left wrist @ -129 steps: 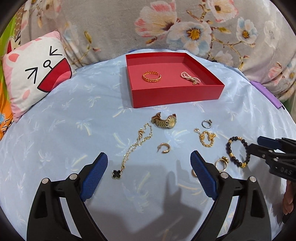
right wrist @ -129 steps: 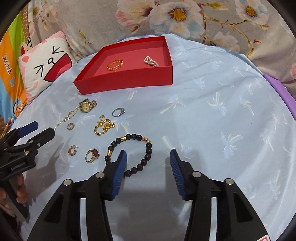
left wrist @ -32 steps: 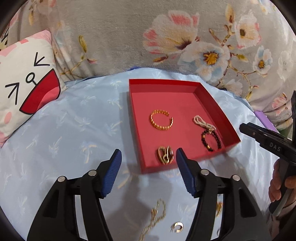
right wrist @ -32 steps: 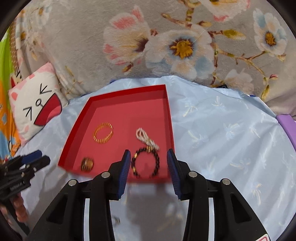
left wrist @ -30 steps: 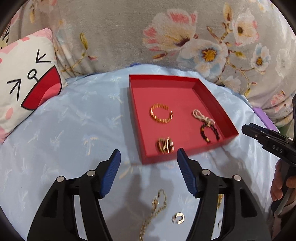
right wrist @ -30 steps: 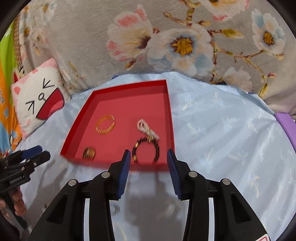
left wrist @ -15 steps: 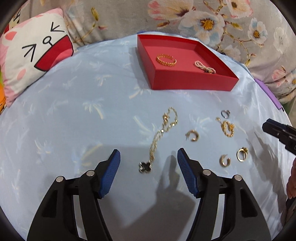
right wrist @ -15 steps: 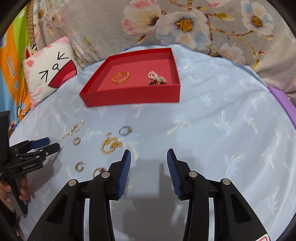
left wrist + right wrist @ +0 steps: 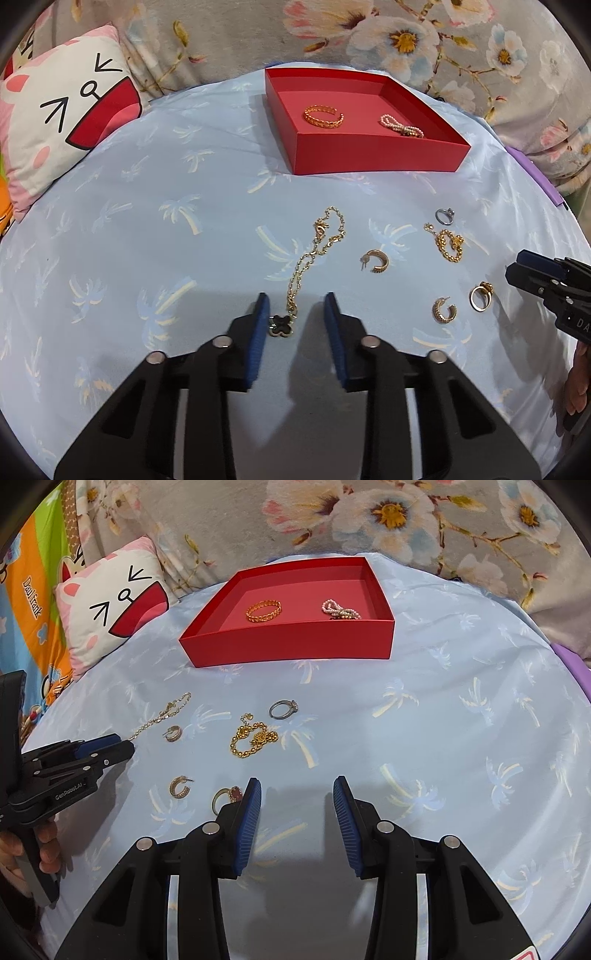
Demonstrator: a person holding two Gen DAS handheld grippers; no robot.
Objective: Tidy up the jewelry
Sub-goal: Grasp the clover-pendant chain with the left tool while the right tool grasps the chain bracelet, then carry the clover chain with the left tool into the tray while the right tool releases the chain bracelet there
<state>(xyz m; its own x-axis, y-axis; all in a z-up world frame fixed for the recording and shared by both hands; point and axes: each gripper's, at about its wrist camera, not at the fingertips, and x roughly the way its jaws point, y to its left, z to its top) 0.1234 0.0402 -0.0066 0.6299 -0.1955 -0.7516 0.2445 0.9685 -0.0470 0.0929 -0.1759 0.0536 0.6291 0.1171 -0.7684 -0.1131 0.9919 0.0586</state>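
Note:
A red tray (image 9: pixel 376 157) (image 9: pixel 295 648) at the back holds a gold bangle (image 9: pixel 323 116) (image 9: pixel 263 610) and a pearl bracelet (image 9: pixel 402 125) (image 9: pixel 340 609). On the blue cloth lie a gold necklace (image 9: pixel 314 254) (image 9: pixel 159 716) with a black clover pendant (image 9: pixel 281 325), two gold hoop earrings (image 9: pixel 376 260) (image 9: pixel 444 310), a gold chain bracelet (image 9: pixel 448 243) (image 9: pixel 253 740), a silver ring (image 9: pixel 444 216) (image 9: pixel 283 708) and a gold ring with a red stone (image 9: pixel 481 295) (image 9: pixel 227 795). My left gripper (image 9: pixel 295 321) is open with its fingers either side of the pendant. My right gripper (image 9: pixel 297 812) is open and empty, just right of the red-stone ring.
A cat-face pillow (image 9: pixel 62 122) (image 9: pixel 110 609) lies at the left. A floral blanket (image 9: pixel 369 40) rises behind the tray. A purple object (image 9: pixel 535 177) sits at the cloth's right edge. Each gripper shows in the other's view: the right one (image 9: pixel 517 266), the left one (image 9: pixel 114 747).
Both grippers have come back from the tray to the loose jewelry. My left gripper has moved forward and narrowed around the clover pendant. The watch and black bead bracelet have gone from the cloth.

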